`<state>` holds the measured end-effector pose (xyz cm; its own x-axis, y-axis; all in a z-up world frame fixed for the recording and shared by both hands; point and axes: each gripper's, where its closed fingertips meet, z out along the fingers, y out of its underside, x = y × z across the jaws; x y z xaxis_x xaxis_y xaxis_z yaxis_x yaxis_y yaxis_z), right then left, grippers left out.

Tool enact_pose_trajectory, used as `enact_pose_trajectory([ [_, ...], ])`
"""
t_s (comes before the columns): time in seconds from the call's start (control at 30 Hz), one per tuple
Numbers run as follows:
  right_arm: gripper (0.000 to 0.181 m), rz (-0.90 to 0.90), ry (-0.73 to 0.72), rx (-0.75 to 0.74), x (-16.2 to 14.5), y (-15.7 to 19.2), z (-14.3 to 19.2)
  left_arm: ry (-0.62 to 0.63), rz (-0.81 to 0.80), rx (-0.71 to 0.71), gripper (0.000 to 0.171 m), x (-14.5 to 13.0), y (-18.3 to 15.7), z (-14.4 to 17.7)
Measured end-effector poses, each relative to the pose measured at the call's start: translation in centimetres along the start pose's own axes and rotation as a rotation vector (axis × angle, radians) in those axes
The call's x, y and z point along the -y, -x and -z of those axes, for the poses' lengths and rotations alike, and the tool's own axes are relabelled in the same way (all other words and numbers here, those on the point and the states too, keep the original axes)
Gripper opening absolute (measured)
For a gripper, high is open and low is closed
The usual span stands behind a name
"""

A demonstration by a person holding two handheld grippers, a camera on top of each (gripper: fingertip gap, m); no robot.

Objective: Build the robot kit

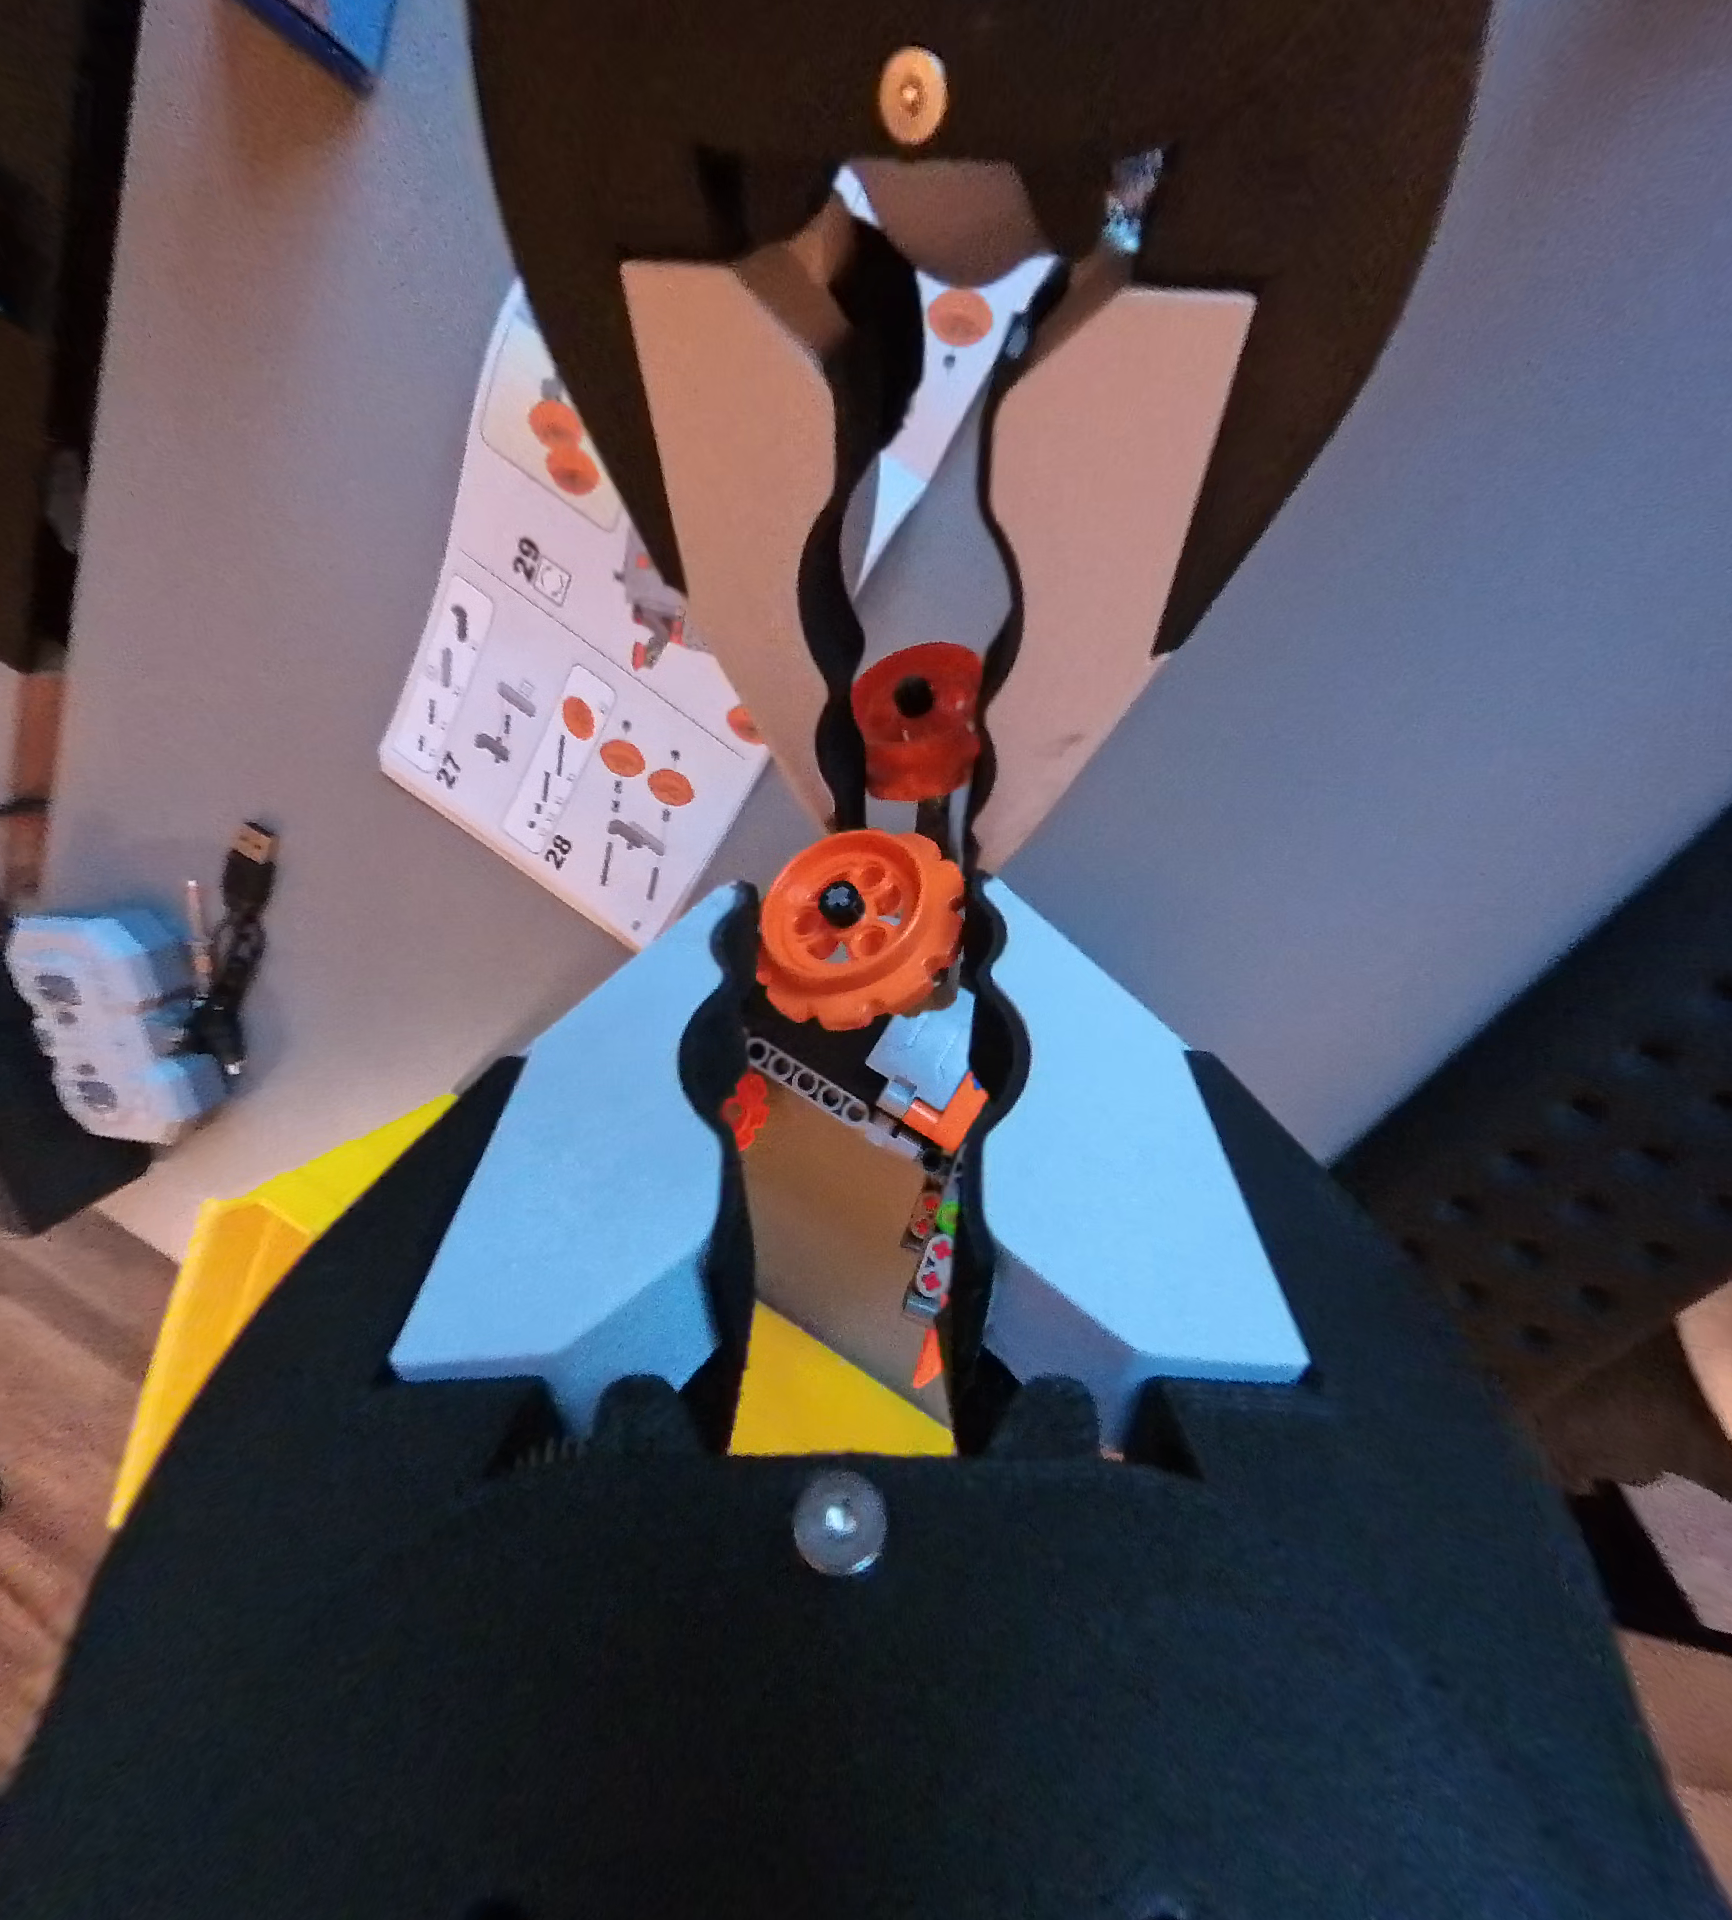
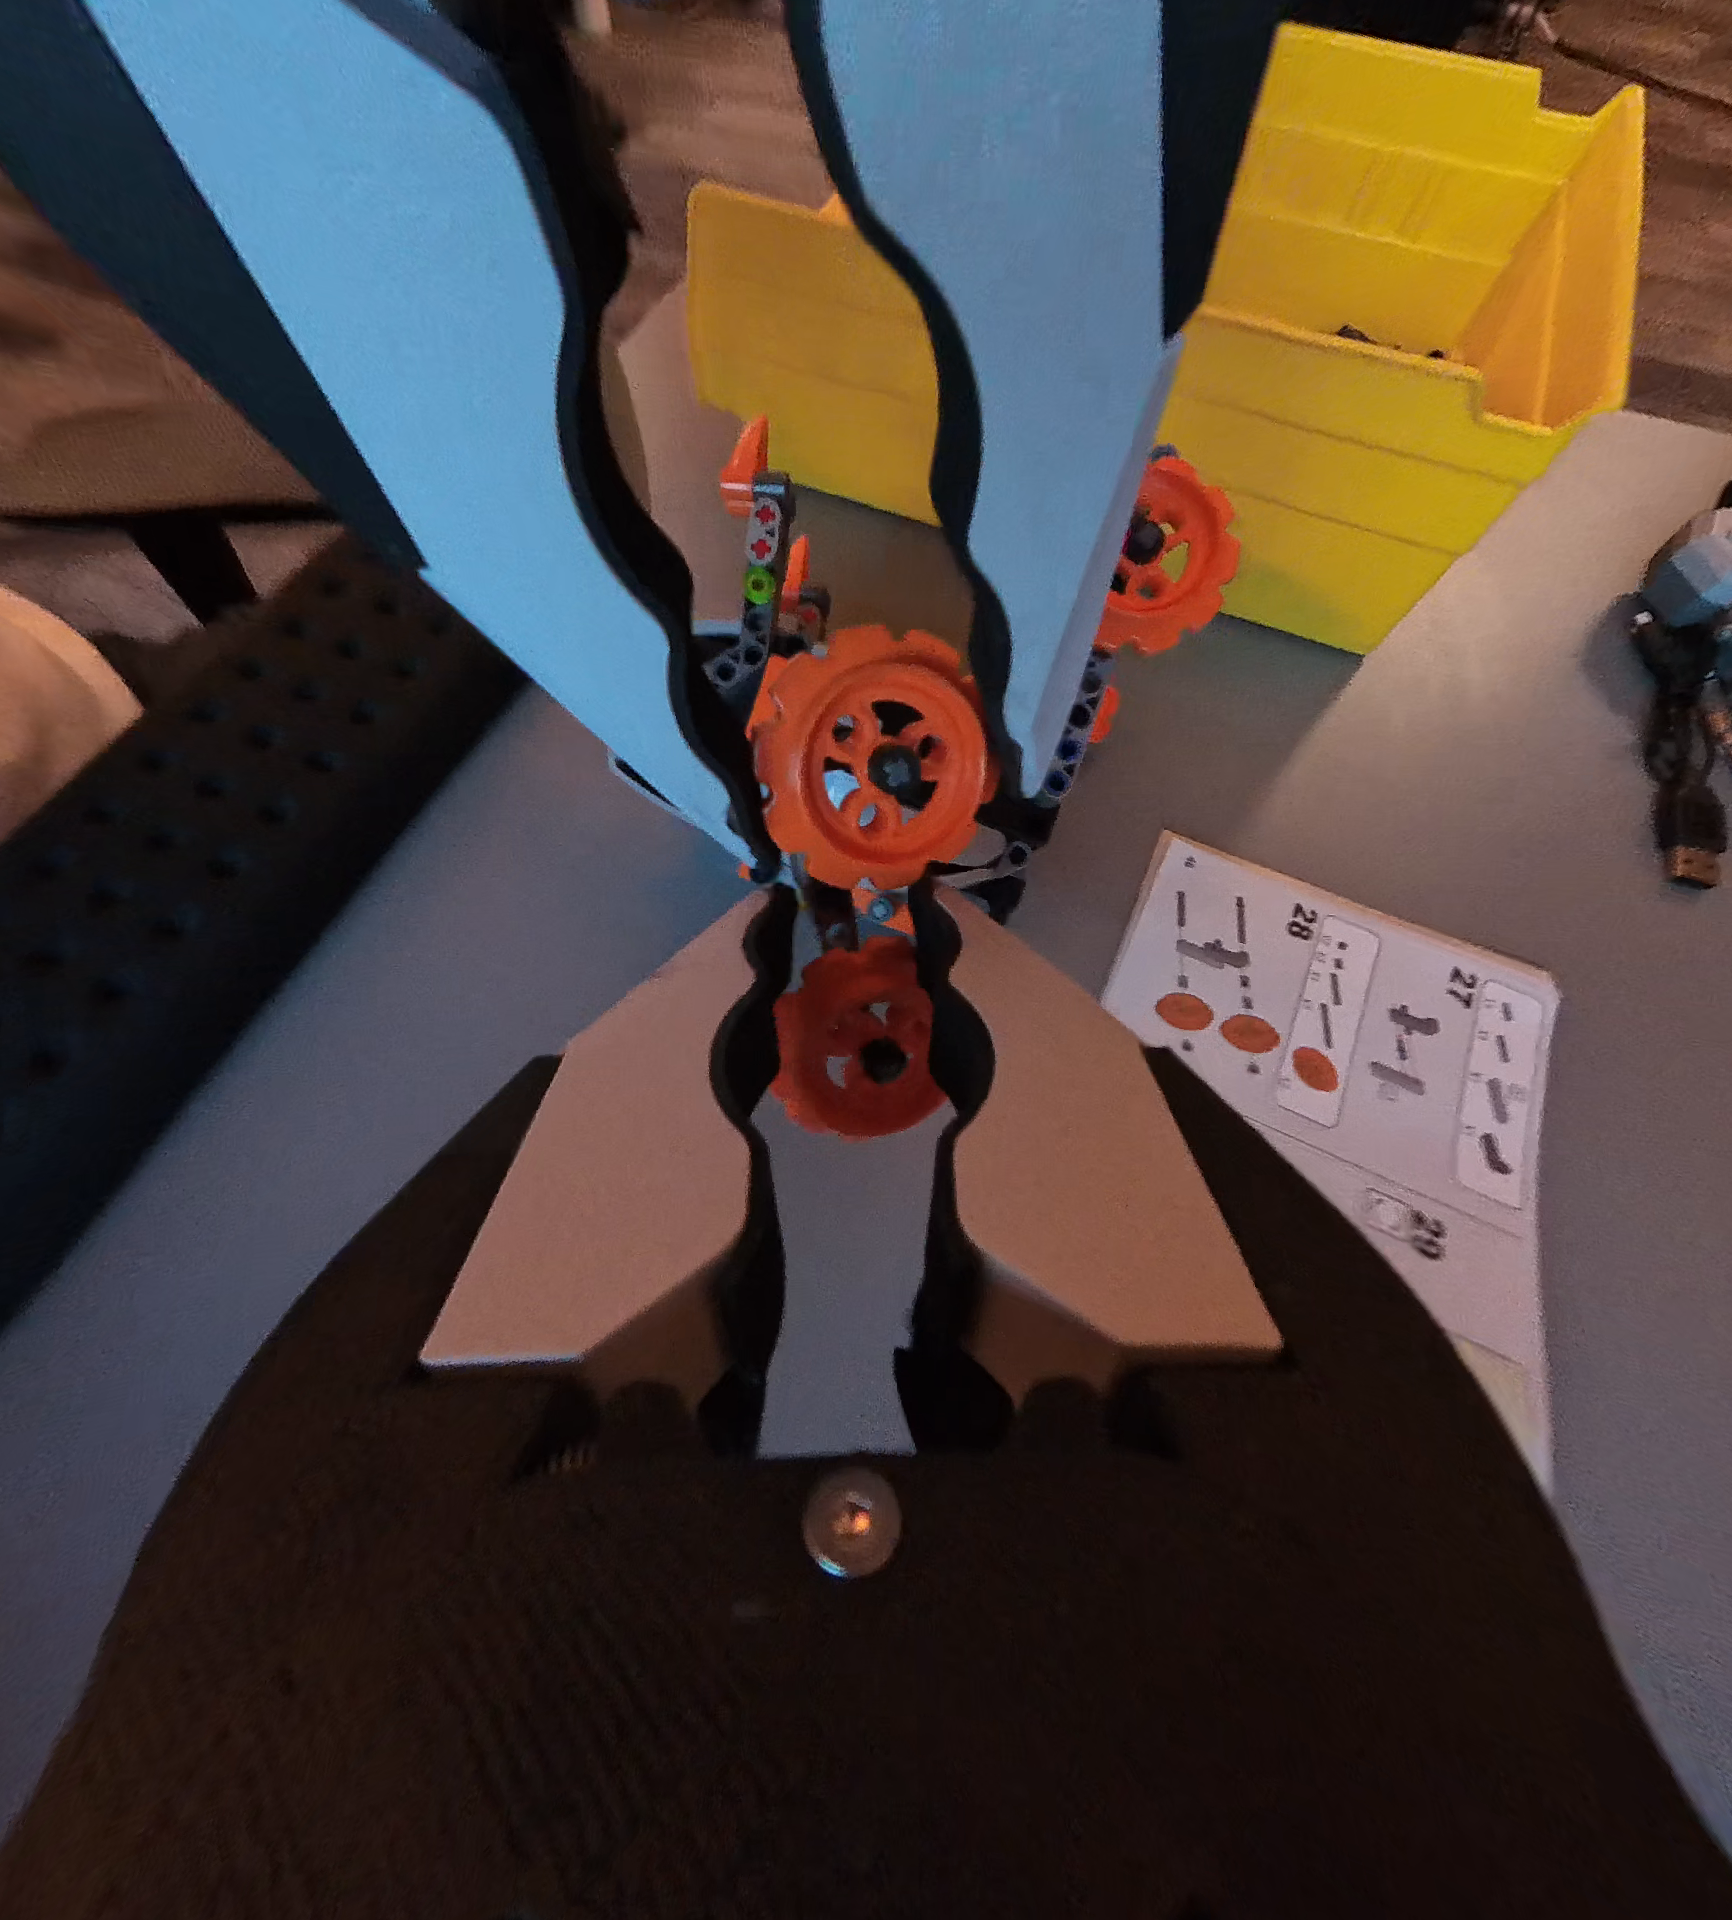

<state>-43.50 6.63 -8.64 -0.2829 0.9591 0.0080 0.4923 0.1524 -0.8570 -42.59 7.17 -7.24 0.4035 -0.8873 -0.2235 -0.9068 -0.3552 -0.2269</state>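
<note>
Tip to tip over grey table [image 2: 1361, 748]: left gripper [image 1: 857, 925] clamped on upper orange wheel [image 1: 857, 928] of brick model [image 1: 846, 1091]; right gripper [image 2: 857, 1023], from twelve o'clock, clamped on lower orange wheel [image 2: 857, 1039].

Both wrist cams sit super close, facing each other tip to tip over the table [image 2: 1361, 727]; both catch the orange wheels [image 1: 857, 928] and the instruction sheet [image 2: 1361, 1039].

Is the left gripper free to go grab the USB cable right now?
Probably not. The left gripper is closed on an orange wheel of the brick model, nose to nose with the right gripper. The cable lies apart, off to its side.
</note>
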Motion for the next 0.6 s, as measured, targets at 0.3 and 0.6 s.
enact_pose_trajectory([
  [0.3,0.018,-0.314,-0.21,0.365,0.3,2.3,0.6,0.099,0.182,-0.363,0.037,1.1,-1.7,0.1],
  [0.6,0.017,-0.502,-0.478,0.563,0.6,3.2,1.0,0.201,0.305,-0.618,0.036,1.9,-2.4,-0.4],
])
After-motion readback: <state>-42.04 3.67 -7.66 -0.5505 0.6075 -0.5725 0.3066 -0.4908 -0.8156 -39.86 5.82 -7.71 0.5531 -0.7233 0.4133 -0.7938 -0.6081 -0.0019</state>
